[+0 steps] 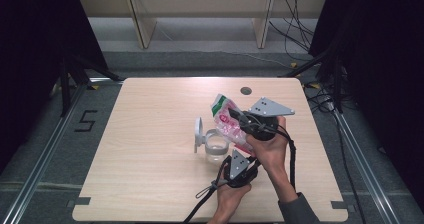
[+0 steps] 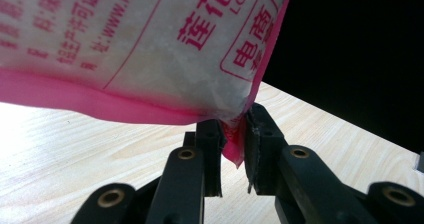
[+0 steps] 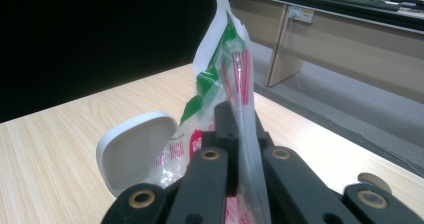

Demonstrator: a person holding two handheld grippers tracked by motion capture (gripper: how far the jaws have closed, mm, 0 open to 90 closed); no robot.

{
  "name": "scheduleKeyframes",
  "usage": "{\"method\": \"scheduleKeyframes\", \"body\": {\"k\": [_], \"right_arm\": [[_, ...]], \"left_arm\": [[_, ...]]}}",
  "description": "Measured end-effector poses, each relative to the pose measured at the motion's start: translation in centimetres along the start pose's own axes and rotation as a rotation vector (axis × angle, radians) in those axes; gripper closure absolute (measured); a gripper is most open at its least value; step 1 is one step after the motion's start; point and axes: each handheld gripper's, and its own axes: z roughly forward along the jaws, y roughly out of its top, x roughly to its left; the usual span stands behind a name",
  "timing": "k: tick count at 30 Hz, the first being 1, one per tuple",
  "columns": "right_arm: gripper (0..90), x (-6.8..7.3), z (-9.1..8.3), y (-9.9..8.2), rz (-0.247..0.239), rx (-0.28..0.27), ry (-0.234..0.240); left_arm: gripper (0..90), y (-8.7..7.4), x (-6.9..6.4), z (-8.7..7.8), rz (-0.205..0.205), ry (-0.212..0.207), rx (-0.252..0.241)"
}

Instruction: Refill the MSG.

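Near the middle of the pale wood-grain table [image 1: 150,149], slightly toward its right side, a soft plastic bag [image 1: 227,121] printed in pink, white and green hangs tilted in the air between two grippers. Its film is glossy and crinkled, with a pink sealed hem along the lower edge and red lettering on a whitish, powdery-looking filling. The left gripper [image 1: 239,165], on the near side, has its matte black jaws clamped on the bag's lower pink corner; in the left gripper view the thin corner is pinched between the two ribbed pads. The right gripper [image 1: 250,124], farther away, carries a grey three-cornered plate and has its jaws pressed together on the bag's upper film, which rises as a creased, translucent flap with green and red stripes in the right gripper view. Just beneath the bag, on the table, stands a small clear round container [image 1: 216,146], its white rounded lid [image 1: 198,134] hinged open and standing upright at its left.
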Motion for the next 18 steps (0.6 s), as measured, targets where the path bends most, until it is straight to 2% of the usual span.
{"method": "scheduleKeyframes", "body": {"k": [5, 7, 9, 12, 16, 17, 18], "right_arm": [[90.0, -0.01, 0.13, 0.04, -0.009, 0.004, 0.003], [90.0, 0.04, 0.3, 0.0, 0.0, -0.003, 0.014], [90.0, 0.04, 0.3, 0.02, -0.008, 0.003, 0.0], [90.0, 0.01, 0.56, 0.01, -0.006, -0.007, 0.017], [90.0, 0.0, 0.67, -0.07, 0.024, -0.009, 0.022], [90.0, -0.14, 0.65, -0.05, 0.01, -0.008, 0.009], [90.0, -0.06, 0.71, -0.09, 0.022, -0.01, 0.007]], "left_arm": [[77.9, -0.01, 0.03, -0.03, -0.002, 0.004, -0.006], [77.9, -0.02, 0.08, -0.03, -0.003, 0.004, -0.004], [78.0, -0.02, 0.06, -0.02, -0.003, 0.007, -0.006], [78.0, -0.03, 0.1, -0.01, -0.007, 0.006, -0.008], [78.0, -0.03, 0.16, 0.02, -0.009, 0.003, -0.01], [78.0, -0.04, 0.16, 0.04, -0.012, 0.003, -0.01], [78.0, -0.06, 0.16, 0.05, -0.014, 0.0, -0.008]]}}
